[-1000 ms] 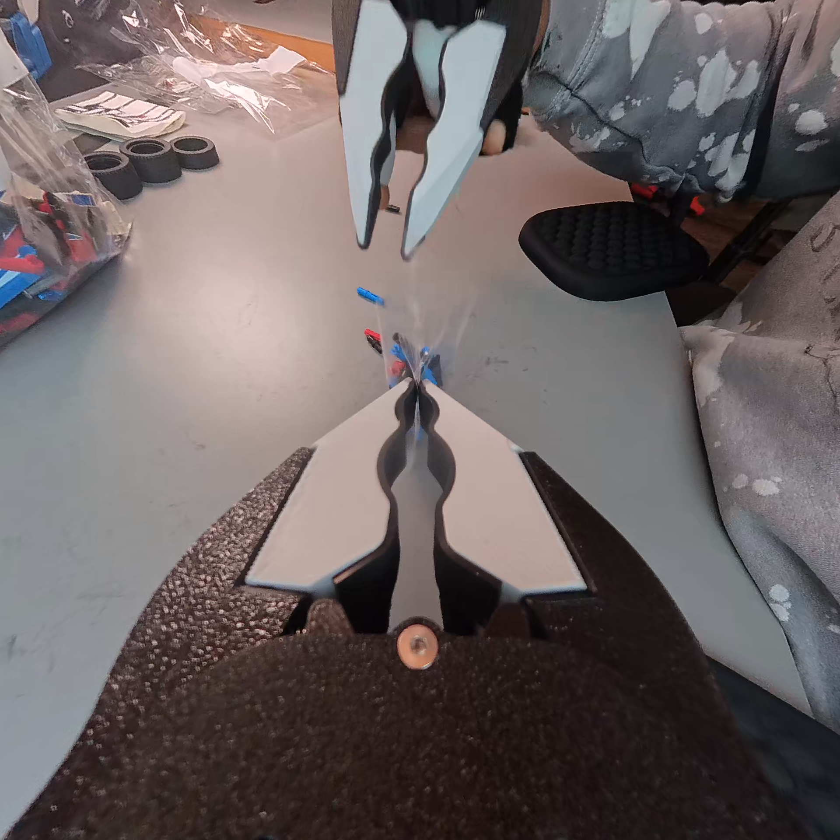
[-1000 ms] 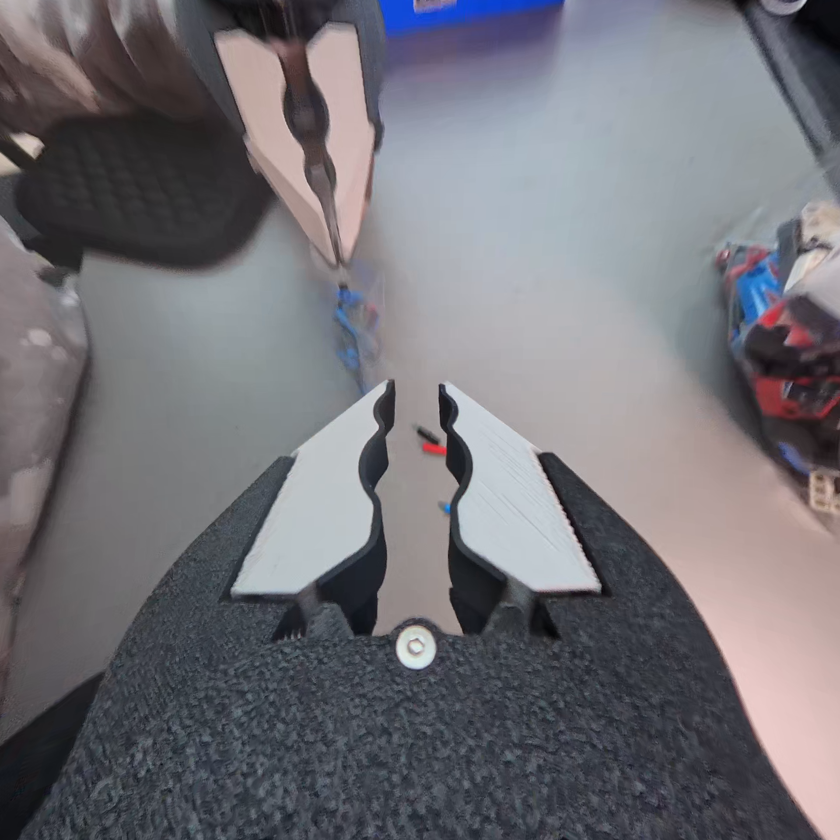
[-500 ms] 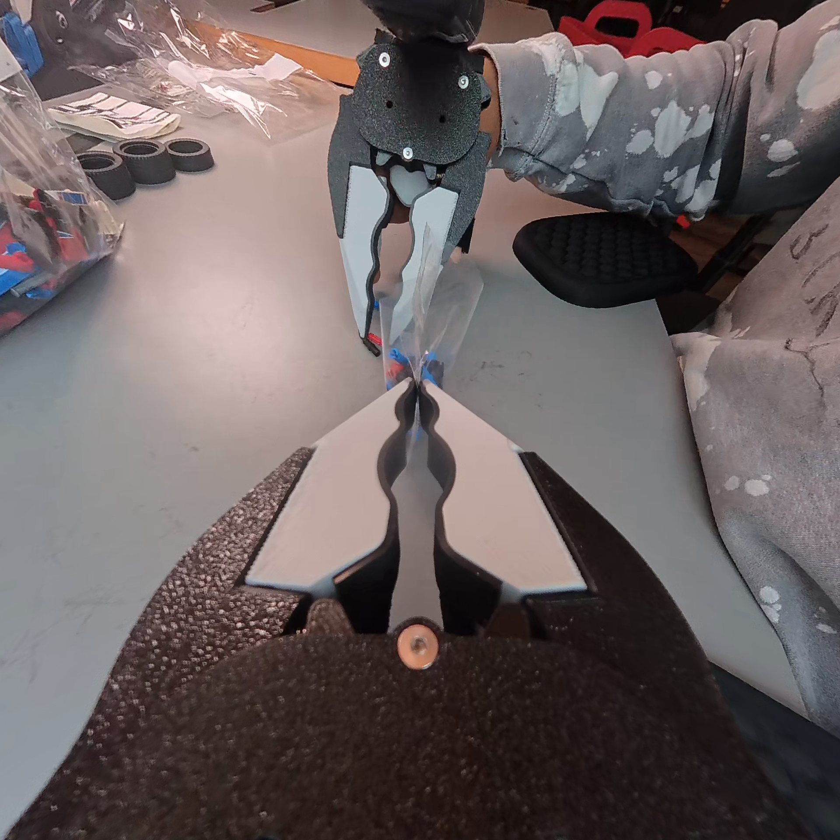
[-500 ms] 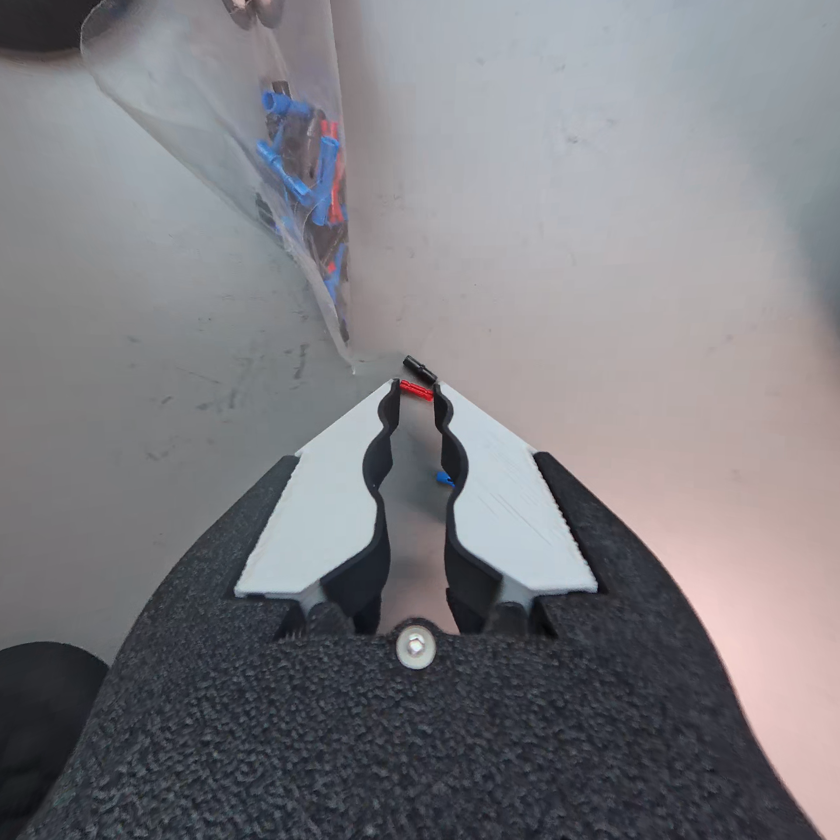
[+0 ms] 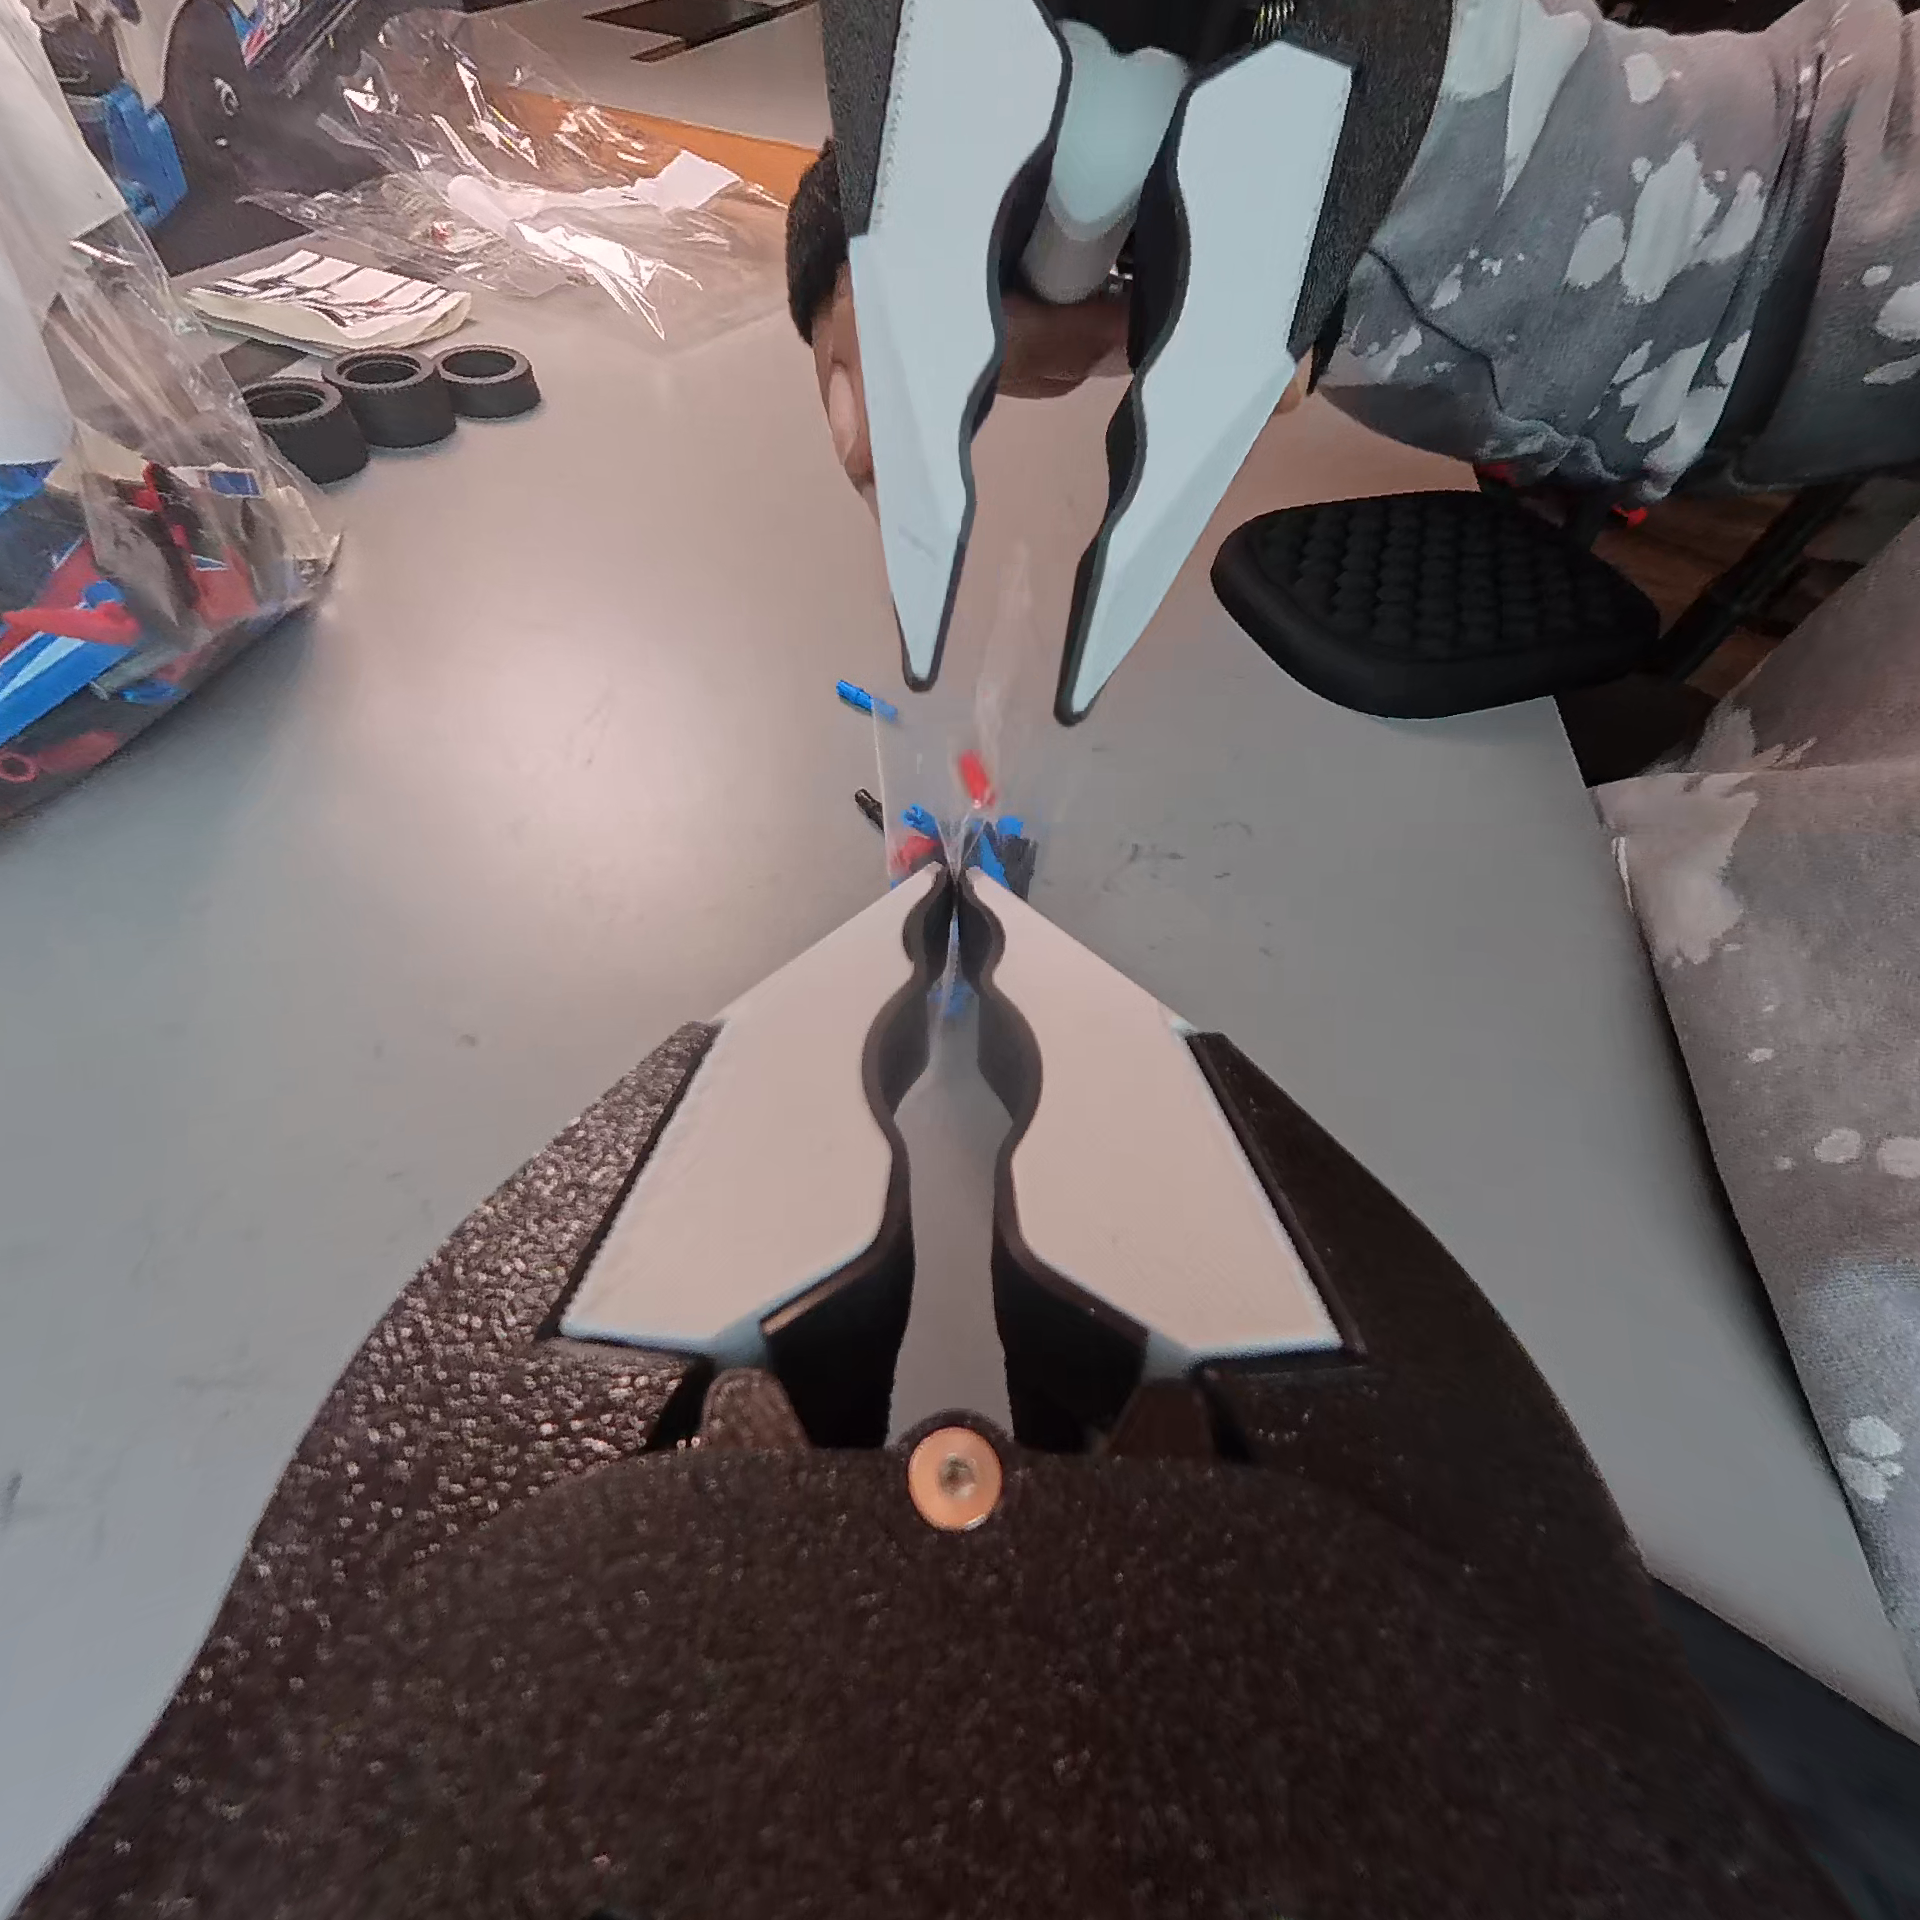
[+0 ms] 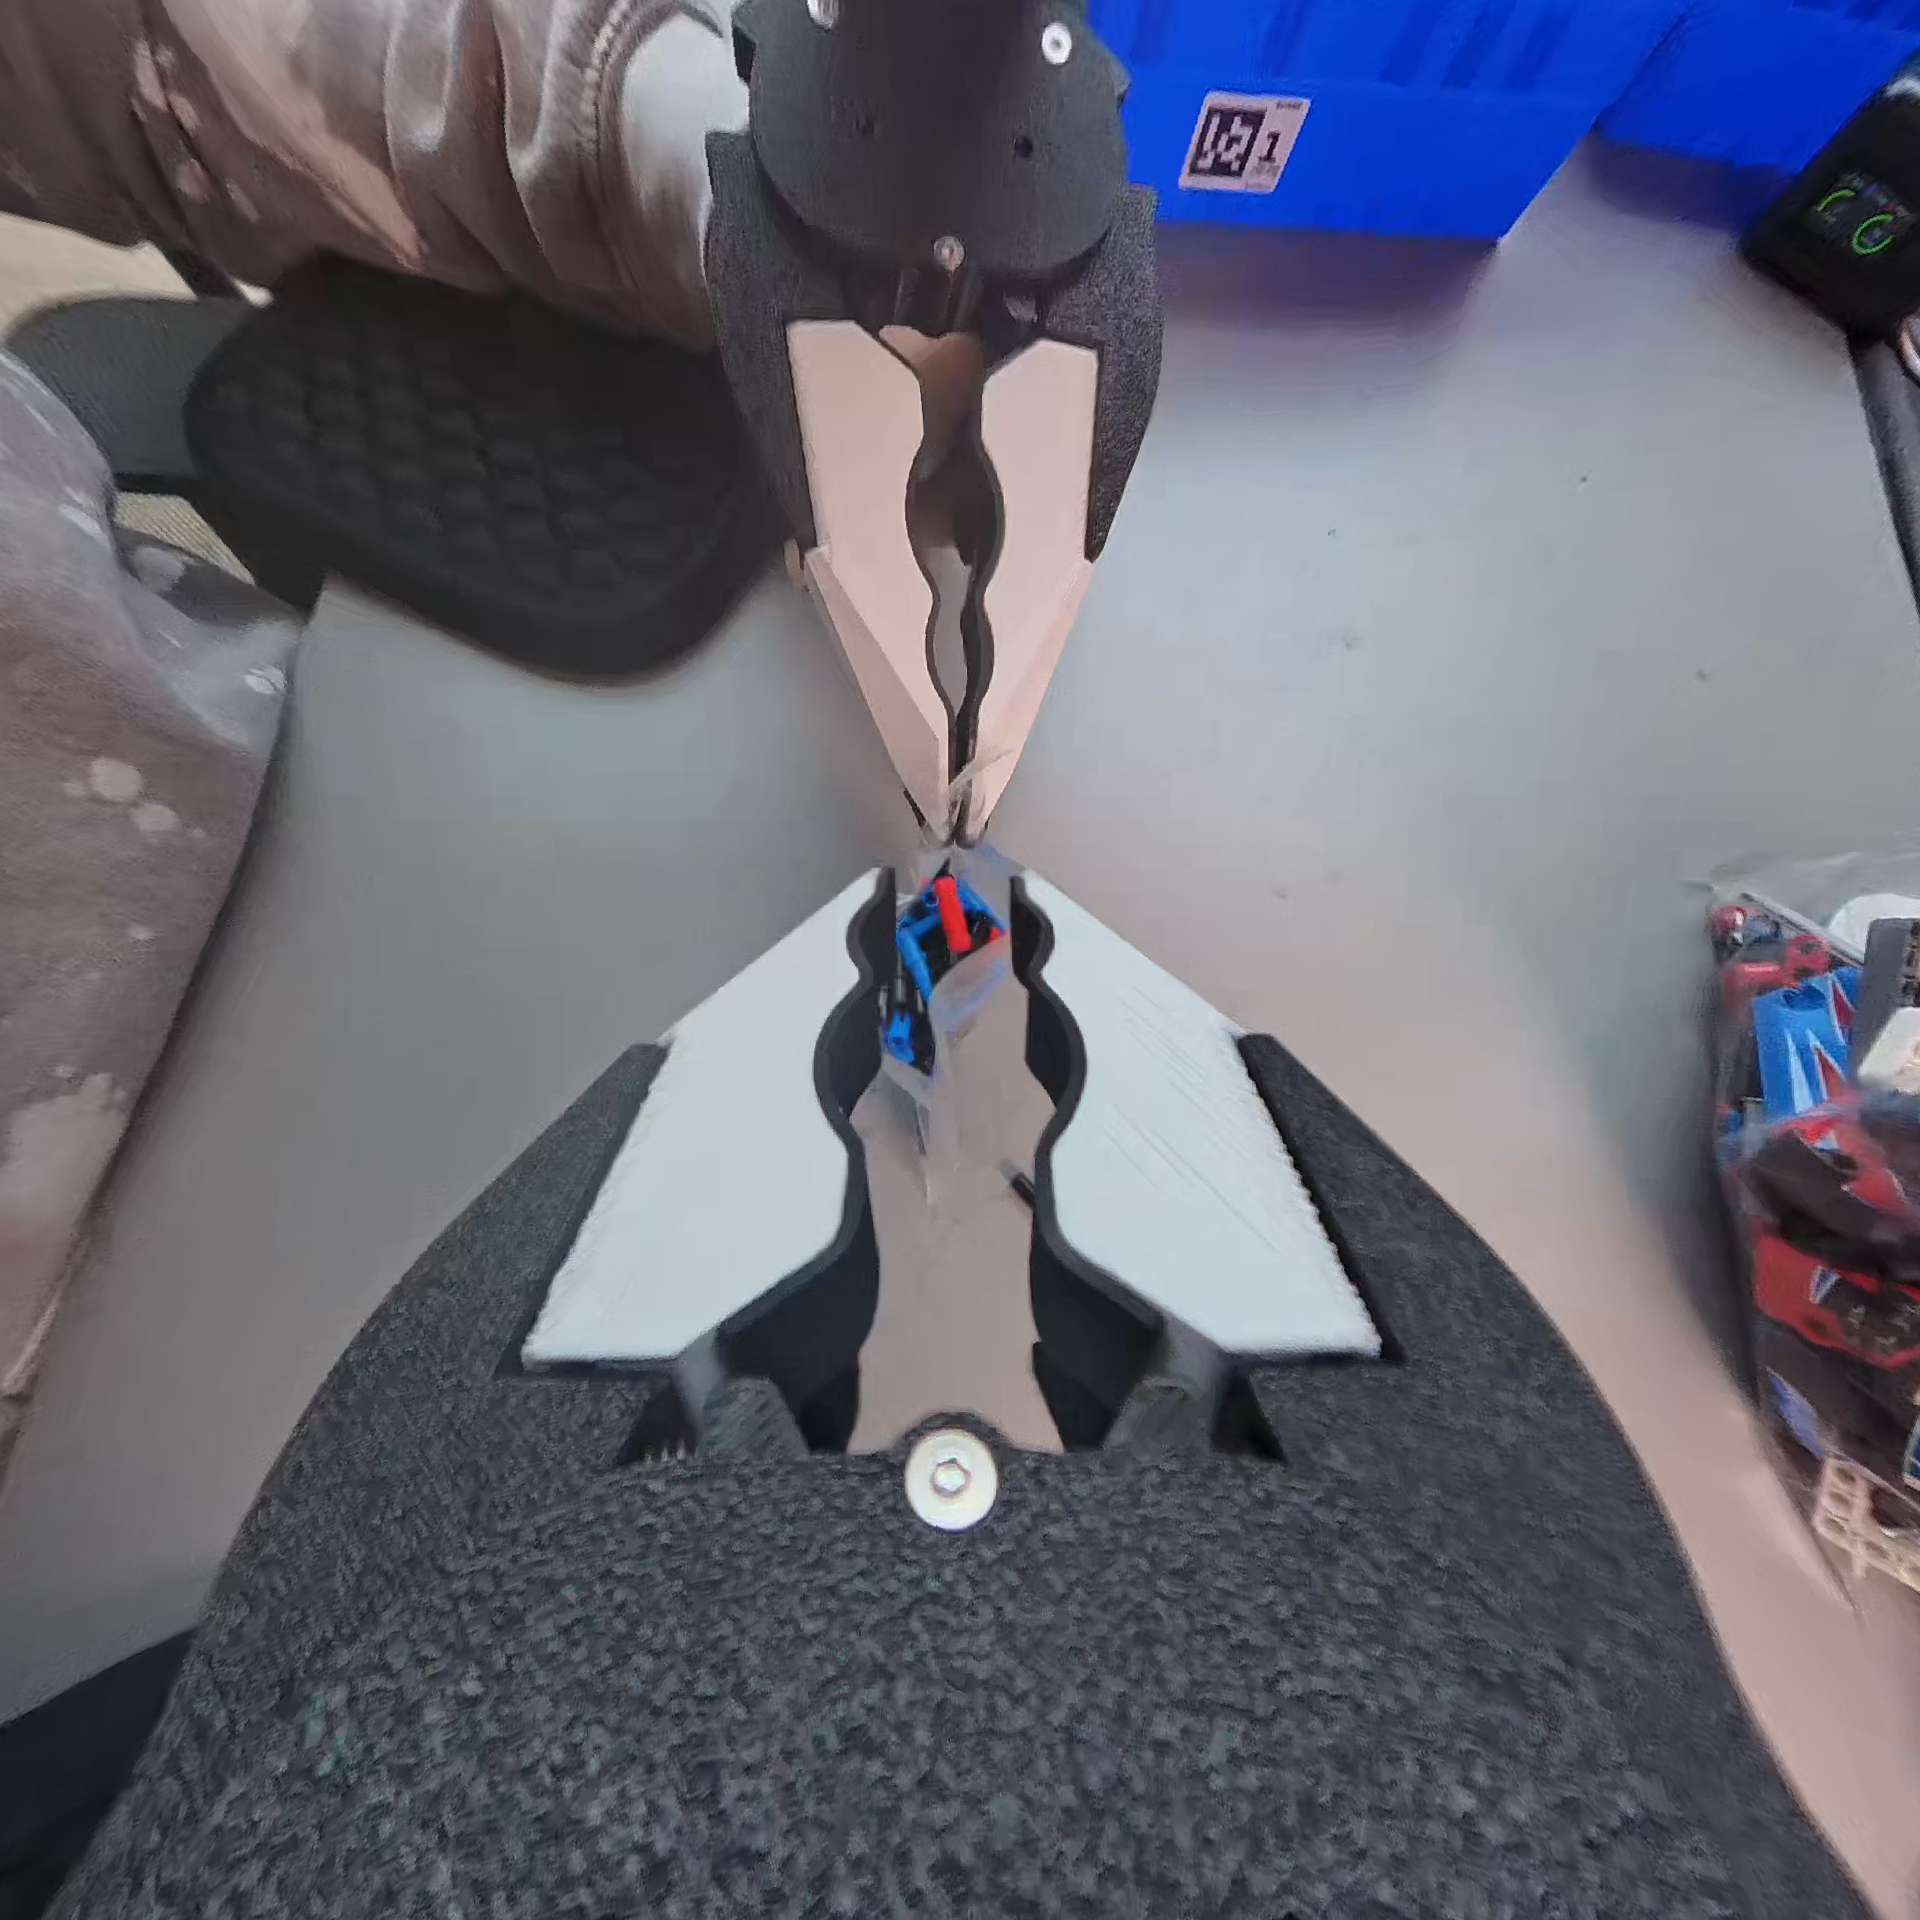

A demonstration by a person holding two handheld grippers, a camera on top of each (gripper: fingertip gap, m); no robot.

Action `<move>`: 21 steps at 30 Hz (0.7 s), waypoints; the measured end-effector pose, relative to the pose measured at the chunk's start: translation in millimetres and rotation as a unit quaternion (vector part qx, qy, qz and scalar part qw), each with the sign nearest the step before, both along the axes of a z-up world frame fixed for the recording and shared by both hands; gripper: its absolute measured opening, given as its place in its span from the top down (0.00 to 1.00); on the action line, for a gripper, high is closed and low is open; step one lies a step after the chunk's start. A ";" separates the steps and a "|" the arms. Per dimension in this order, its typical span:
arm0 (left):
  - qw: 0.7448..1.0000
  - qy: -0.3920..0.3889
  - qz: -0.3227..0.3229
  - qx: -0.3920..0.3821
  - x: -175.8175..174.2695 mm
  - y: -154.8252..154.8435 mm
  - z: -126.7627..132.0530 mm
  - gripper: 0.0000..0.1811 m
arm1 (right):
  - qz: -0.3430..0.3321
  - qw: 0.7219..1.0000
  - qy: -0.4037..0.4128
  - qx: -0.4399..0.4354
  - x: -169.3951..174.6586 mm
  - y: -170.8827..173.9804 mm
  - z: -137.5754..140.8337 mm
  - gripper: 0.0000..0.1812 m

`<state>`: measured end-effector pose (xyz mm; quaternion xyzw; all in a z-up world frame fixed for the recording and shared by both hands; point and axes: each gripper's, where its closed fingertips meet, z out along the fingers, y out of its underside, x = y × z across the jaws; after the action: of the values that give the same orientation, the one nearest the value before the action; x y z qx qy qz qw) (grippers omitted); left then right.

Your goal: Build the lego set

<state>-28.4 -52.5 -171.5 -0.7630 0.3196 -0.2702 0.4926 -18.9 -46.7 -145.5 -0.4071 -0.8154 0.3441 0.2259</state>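
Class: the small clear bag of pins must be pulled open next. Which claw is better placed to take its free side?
Right claw: it is open, straddling the small clear bag. The left claw is shut on the bag's edge, anchoring it.

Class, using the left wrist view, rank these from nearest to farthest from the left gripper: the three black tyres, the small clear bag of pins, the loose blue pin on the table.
1. Small clear bag of pins: pinched at the left gripper tips.
2. Loose blue pin: just beyond, slightly left, on the table.
3. Three black tyres: far left, toward the back.
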 end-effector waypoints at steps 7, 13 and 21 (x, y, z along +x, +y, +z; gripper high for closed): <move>1.000 -0.002 0.015 0.008 -5.5 -0.5 2.9 1.00 | -0.074 0.993 0.029 -0.086 28.0 52.4 -1.0 0.89; 1.000 0.004 0.018 0.005 -4.2 0.7 0.0 1.00 | -0.065 0.994 -0.082 -0.003 33.7 53.2 -91.3 0.89; 1.000 0.002 0.020 0.006 -3.8 1.3 -0.2 1.00 | -0.064 0.996 -0.069 0.008 33.7 61.2 -74.1 1.00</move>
<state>-32.1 -51.2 -171.8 -0.7670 0.3068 -0.2571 0.5015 14.8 14.6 -219.7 -0.4793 -0.8040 0.2937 0.1938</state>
